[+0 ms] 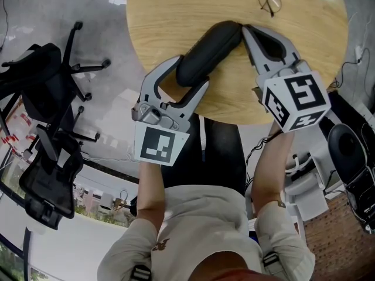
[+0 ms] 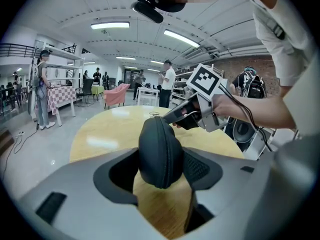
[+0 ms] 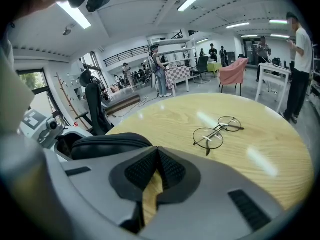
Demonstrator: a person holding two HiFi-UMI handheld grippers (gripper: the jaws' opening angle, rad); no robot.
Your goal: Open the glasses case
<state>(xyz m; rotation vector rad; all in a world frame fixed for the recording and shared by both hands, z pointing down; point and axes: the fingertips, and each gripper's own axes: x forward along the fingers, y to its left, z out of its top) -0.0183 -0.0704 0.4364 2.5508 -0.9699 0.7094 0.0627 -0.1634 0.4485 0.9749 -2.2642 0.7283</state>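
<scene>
Your left gripper (image 1: 193,72) clamps the glasses case (image 1: 215,44) (likely bracing it); your right gripper (image 1: 246,30), jaws together, sits at its far tip.

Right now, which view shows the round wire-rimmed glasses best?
The right gripper view: the round wire-rimmed glasses lie whole and unobstructed. The head view shows them small at its top edge; the left gripper view only a sliver beyond the black oval case.
</scene>
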